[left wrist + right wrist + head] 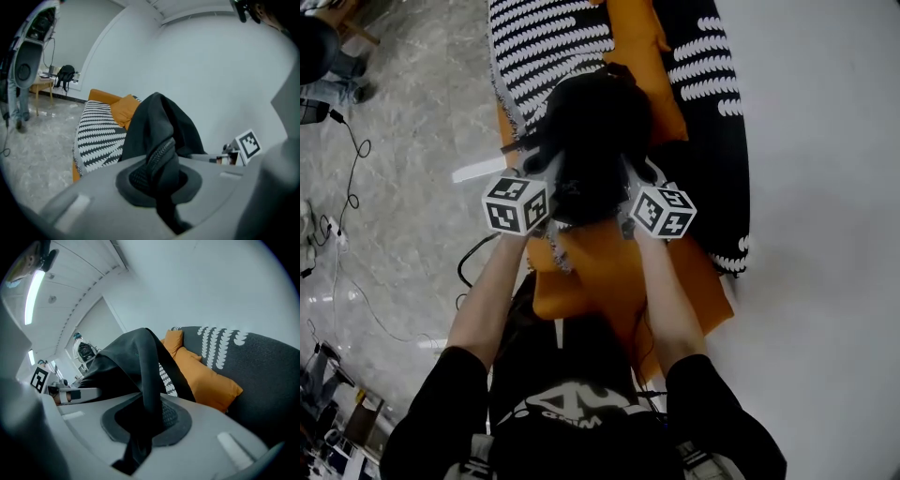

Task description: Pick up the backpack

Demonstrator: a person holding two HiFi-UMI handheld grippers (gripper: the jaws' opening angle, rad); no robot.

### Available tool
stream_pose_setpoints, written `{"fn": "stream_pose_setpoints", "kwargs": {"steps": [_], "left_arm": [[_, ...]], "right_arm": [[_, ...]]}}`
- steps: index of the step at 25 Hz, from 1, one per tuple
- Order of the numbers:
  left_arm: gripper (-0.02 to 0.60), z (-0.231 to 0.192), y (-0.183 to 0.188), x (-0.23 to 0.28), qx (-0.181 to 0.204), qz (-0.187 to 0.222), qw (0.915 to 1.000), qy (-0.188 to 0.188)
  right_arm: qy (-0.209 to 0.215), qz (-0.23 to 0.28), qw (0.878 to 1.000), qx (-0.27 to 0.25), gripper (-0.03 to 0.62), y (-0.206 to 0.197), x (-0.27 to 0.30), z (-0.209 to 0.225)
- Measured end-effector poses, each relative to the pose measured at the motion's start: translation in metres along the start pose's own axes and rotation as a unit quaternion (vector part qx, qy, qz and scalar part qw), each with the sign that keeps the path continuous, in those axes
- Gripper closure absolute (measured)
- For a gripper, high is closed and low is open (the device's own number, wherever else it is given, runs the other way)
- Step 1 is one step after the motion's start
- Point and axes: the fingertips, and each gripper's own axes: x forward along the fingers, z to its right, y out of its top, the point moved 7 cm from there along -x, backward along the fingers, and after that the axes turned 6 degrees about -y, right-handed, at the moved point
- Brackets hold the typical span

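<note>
Over the orange sofa (pixel 591 274), the black backpack (pixel 598 131) sits pinched between both sets of fingers: the left gripper (pixel 158 180) clamps its zippered fabric, and the right gripper (pixel 145 420) clamps a strap.

No lettering can be read; the white print (pixel 567 405) on the person's black shirt (pixel 441 398) is illegible.

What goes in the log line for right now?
left gripper: shut on black fabric backpack | right gripper: shut on backpack | beneath: orange sofa cushion
</note>
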Motion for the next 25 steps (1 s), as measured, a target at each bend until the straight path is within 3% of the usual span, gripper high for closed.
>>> {"fn": "stream_pose_setpoints", "kwargs": {"steps": [7, 13, 17, 25], "left_arm": [[0.574, 0.038, 0.046, -0.042, 0.031, 0.015, 0.9993, -0.018], [0.574, 0.096, 0.085, -0.102, 0.069, 0.020, 0.9949, -0.071], [0.574, 0.125, 0.116, -0.157, 0.086, 0.042, 0.9923, -0.080], [0.574, 0.178, 0.115, -0.253, 0.108, 0.080, 0.9864, -0.094]], "right_arm": [[-0.009, 0.031, 0.999, 0.024, 0.562, 0.027, -0.048, -0.036], [0.027, 0.052, 0.998, -0.016, 0.560, 0.057, -0.128, -0.070], [0.050, 0.067, 0.996, -0.035, 0.560, 0.078, -0.177, -0.113], [0.071, 0.097, 0.993, -0.017, 0.560, 0.060, -0.261, -0.176]]}}
